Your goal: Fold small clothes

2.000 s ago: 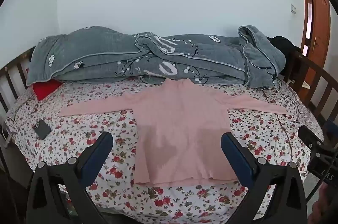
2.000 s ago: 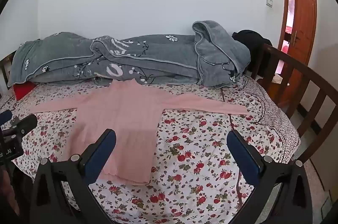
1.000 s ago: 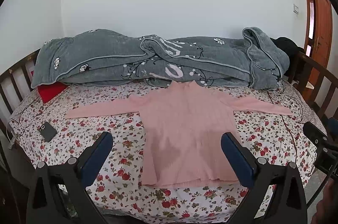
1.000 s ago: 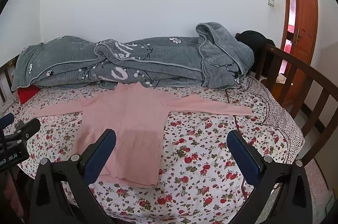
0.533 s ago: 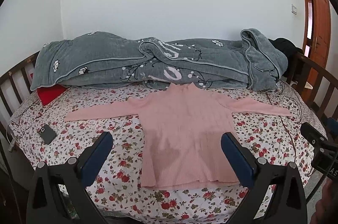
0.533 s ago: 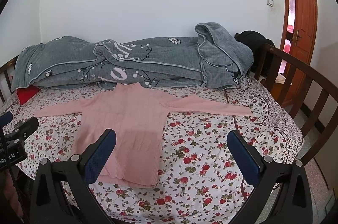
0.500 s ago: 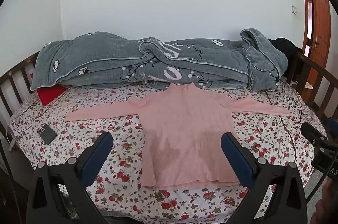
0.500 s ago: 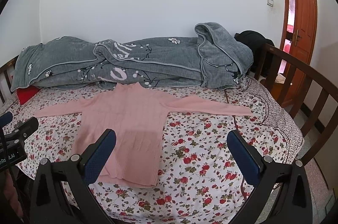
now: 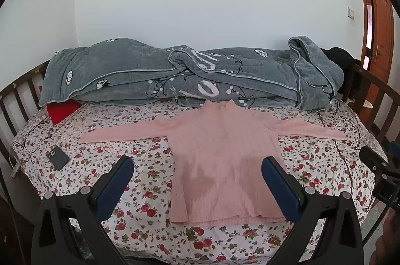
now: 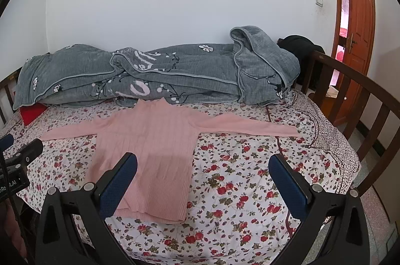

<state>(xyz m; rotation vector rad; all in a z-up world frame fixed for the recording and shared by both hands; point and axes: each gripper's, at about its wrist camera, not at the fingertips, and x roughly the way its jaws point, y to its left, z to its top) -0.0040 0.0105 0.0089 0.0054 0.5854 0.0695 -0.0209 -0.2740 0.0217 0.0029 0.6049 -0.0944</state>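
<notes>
A pink long-sleeved ribbed sweater [image 9: 220, 155] lies flat and face up on the floral bedsheet [image 9: 140, 165], both sleeves spread out sideways, collar toward the wall. It also shows in the right wrist view [image 10: 147, 152]. My left gripper [image 9: 197, 180] is open and empty, held above the near edge of the bed in front of the sweater's hem. My right gripper [image 10: 202, 180] is open and empty, in front of the sweater's right side and the bare sheet [image 10: 237, 177]. Neither touches the cloth.
A rolled grey quilt [image 9: 190, 74] lies along the wall behind the sweater. A dark phone [image 9: 58, 158] lies on the sheet at left, a red cloth [image 9: 62, 109] beyond it. Wooden rails [image 10: 362, 109] border both bed ends. An orange door [image 10: 360, 22] stands right.
Both grippers drew back and rose a little from the bed, so the sweater looks slightly farther away. The sweater has not moved, and both grippers stay open.
</notes>
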